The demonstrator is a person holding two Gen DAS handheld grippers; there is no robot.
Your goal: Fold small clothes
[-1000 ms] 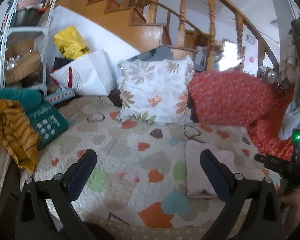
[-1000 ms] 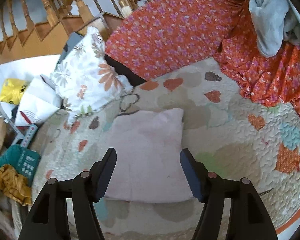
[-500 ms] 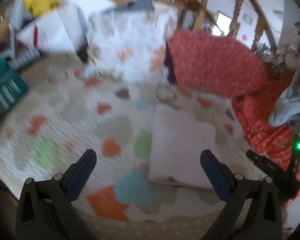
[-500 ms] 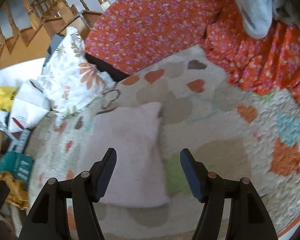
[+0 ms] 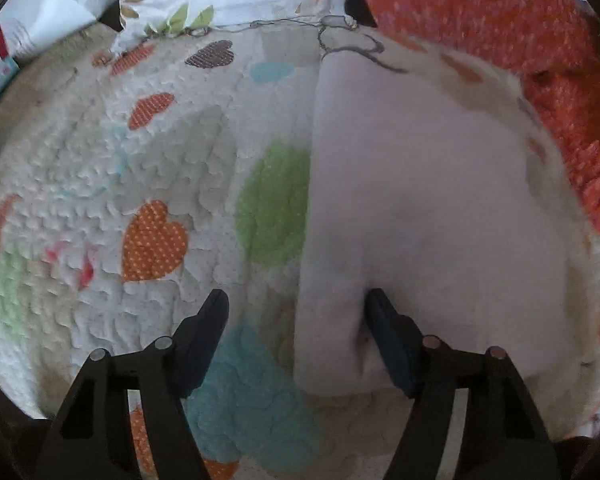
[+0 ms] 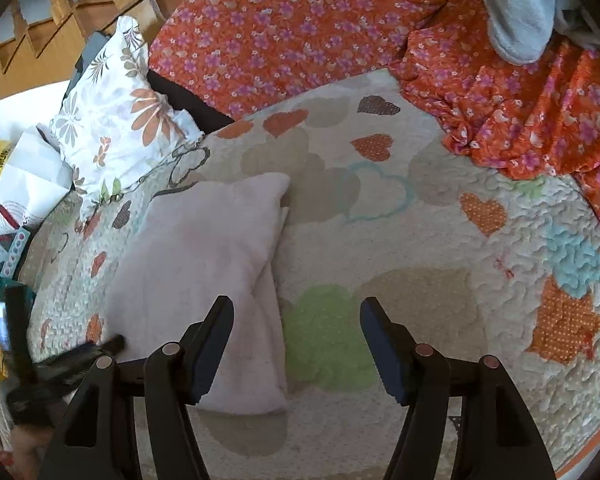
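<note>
We see a pale pink cloth (image 5: 420,200), soft, matt and fleecy, lying on a quilt (image 5: 160,160) whose stitched surface is puckered and rough. At the far side, an orange flowered fabric (image 6: 300,32) looks thin and smooth, and a cushion (image 6: 116,112) smooth cotton. The gripper fingers (image 6: 208,352) are matt black plastic with dull metal pins. The stair rail (image 6: 80,8) is glossy varnished wood.

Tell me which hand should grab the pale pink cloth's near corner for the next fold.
Left. The left gripper is closing astride the pale pink cloth, one of its fingers denting it. The right gripper hangs open beside its edge.
</note>
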